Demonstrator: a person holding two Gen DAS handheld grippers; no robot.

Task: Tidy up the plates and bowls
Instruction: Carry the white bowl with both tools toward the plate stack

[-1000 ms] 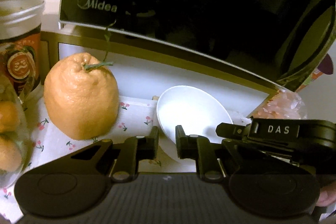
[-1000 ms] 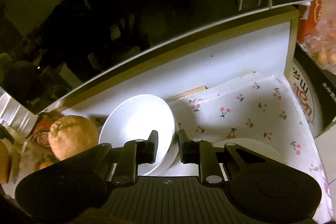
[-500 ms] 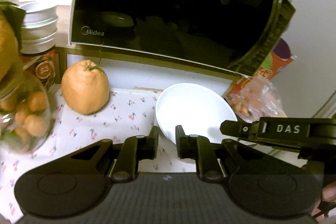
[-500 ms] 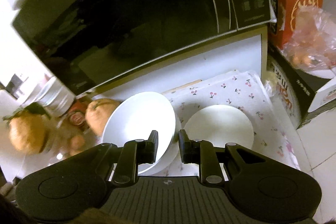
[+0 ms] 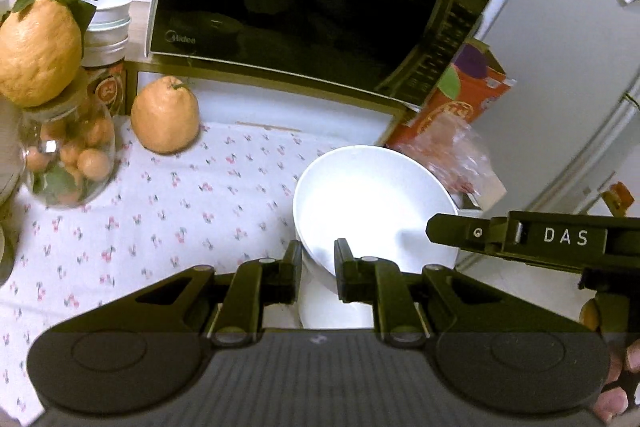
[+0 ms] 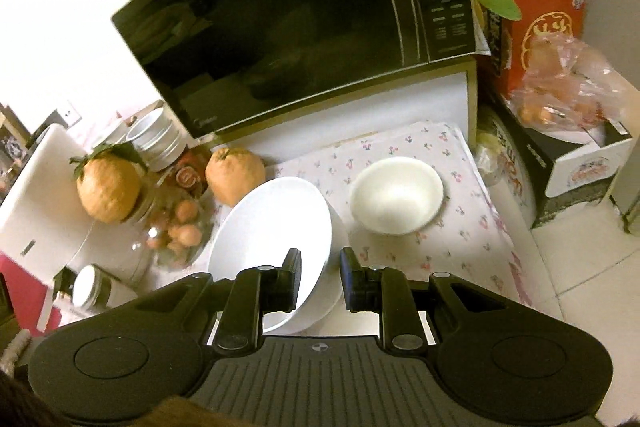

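Both grippers hold one white bowl (image 5: 372, 203) in the air above the cherry-print cloth (image 5: 180, 219). My left gripper (image 5: 318, 259) is shut on the bowl's near rim, one finger inside and one outside. At the bowl's right rim, the black tip of the right gripper (image 5: 440, 229) reaches in. In the right wrist view the same bowl (image 6: 276, 239) tilts, and my right gripper (image 6: 320, 269) is shut on its rim. A second, smaller white bowl (image 6: 396, 195) rests on the cloth to the right.
A black microwave (image 6: 300, 15) sits on a shelf at the back. A big citrus (image 5: 164, 115) and a glass jar of small oranges (image 5: 68, 163) stand on the left. A red carton (image 6: 540, 15) and a plastic bag (image 6: 568, 83) are on the right.
Both grippers rose and drew back from under the microwave shelf, carrying the bowl. The smaller bowl on the cloth, the jar and the carton came into view.
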